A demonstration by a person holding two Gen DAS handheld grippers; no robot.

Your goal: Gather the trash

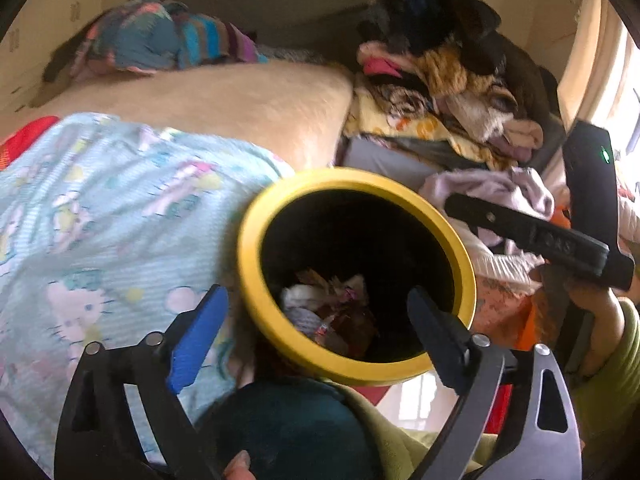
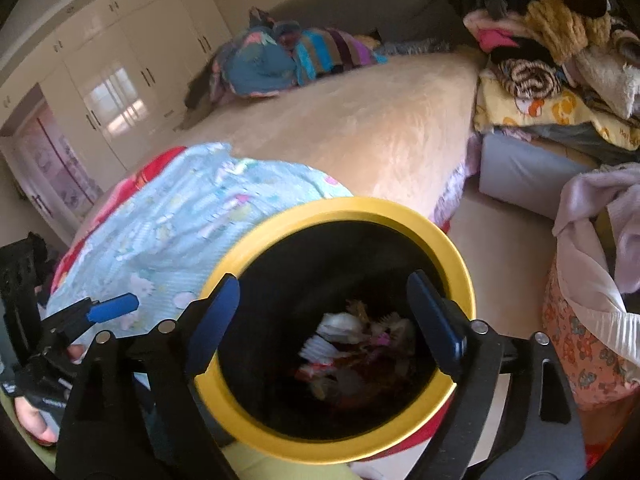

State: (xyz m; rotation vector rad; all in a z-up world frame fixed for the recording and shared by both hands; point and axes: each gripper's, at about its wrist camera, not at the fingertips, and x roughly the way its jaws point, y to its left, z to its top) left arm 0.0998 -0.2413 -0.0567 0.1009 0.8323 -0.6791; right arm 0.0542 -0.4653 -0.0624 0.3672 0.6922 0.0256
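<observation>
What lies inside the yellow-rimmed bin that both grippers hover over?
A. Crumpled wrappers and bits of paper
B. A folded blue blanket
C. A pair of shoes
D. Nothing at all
A: in both wrist views the yellow-rimmed bin holds a heap of crumpled wrappers and paper at its dark bottom, seen between the spread fingers of the right gripper.

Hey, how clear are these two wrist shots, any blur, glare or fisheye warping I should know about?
Left wrist view: patterned blanket smeared by motion blur, window at right blown out. Right wrist view: trash in the yellow-rimmed bin blurred and dark, wardrobe doors reflect window light. Both bend at the edges.
</observation>
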